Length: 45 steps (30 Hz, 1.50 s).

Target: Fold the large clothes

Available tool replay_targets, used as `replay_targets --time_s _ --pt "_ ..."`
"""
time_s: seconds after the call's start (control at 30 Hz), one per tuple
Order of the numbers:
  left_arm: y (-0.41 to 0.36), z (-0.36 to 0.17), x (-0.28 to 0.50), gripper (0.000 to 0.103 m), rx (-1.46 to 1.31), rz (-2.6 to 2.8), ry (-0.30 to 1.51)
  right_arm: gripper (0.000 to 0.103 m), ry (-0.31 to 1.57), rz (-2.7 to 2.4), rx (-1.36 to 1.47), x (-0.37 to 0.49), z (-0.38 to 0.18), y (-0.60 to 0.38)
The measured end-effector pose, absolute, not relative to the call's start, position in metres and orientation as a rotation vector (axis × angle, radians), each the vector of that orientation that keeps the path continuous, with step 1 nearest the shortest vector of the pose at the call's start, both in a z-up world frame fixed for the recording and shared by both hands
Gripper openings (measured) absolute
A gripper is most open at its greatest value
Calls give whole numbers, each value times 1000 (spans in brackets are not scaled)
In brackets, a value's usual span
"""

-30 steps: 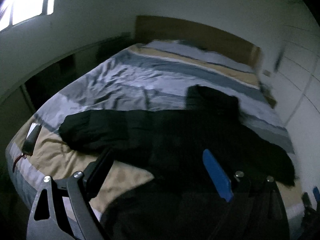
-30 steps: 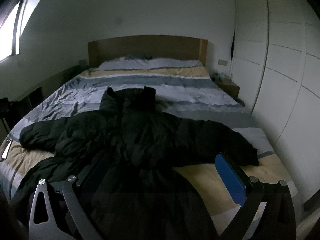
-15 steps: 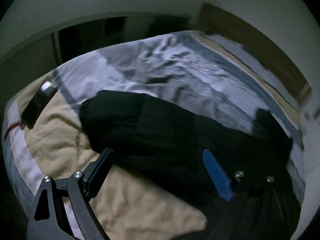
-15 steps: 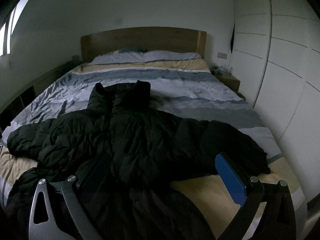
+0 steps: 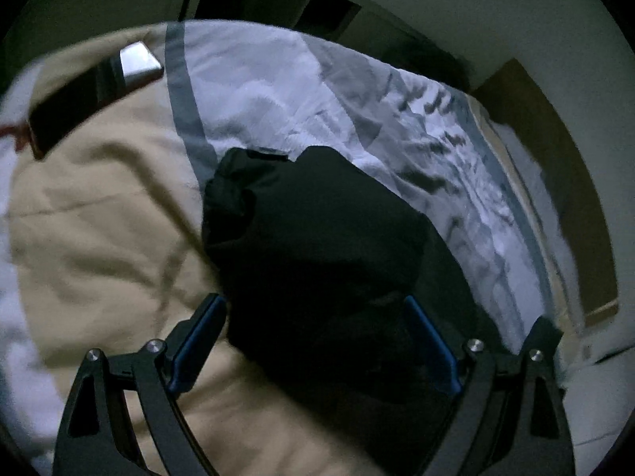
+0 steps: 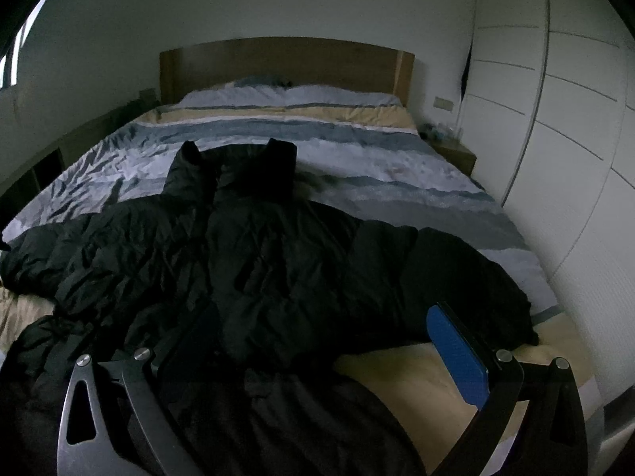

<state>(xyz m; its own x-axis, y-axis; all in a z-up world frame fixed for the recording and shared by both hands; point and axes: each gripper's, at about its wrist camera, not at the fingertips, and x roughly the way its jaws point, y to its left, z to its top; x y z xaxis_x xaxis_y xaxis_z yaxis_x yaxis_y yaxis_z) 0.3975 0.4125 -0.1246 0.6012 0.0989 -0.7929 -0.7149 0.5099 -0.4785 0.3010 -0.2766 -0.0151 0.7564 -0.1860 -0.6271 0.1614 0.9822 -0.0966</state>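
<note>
The black padded jacket (image 6: 254, 261) lies spread face-up across the foot half of the bed (image 6: 357, 146), collar toward the headboard (image 6: 285, 63), both sleeves extended sideways. Its body axis runs foot to head; the sleeve axis runs across the bed.

The left sleeve (image 5: 313, 230) is the part concerned. Its cuff end points away from the left hand-held gripper (image 5: 317, 353), toward the bed's left edge, so the sleeve's long axis lies roughly in line with the gripper's pointing direction. The sleeve sits between the two blue-padded fingers (image 5: 194, 345); the jaws stand wide apart, and the pads do not appear to press the fabric. The left hand-held gripper is open.

The right hand-held gripper (image 6: 317, 361) hovers above the jacket's hem, also wide open and holding nothing. The right sleeve (image 6: 456, 277) lies ahead of it and to its right.

Judgement: the left hand is nearer its sleeve; closing there comes first. A dark flat object (image 5: 91, 95) lies near the bed's corner, clear of the sleeve.
</note>
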Motion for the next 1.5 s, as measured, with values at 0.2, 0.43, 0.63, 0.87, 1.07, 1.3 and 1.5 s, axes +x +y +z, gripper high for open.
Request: replay_targets --time_s 0.2,0.43,0.63,0.87,1.07,1.3,1.5 --pt "429 -153 401 89 -1095 524 736 103 706 -205 -53 304 -22 -277" --pt "428 -164 406 37 -1195 425 694 103 709 -207 -71 303 -23 -274" --pt "414 -144 405 13 -1133 369 674 102 690 -196 -96 295 -12 -270" --pt "384 -92 398 12 -1060 292 662 102 655 -204 -80 269 11 -277" --pt "332 -25 392 12 -984 183 639 103 628 -208 -44 236 32 -292" --pt "247 31 395 12 -893 58 665 102 595 -192 -21 194 51 -309" --pt "142 50 396 12 -781 -88 736 103 579 -208 24 168 56 -335"
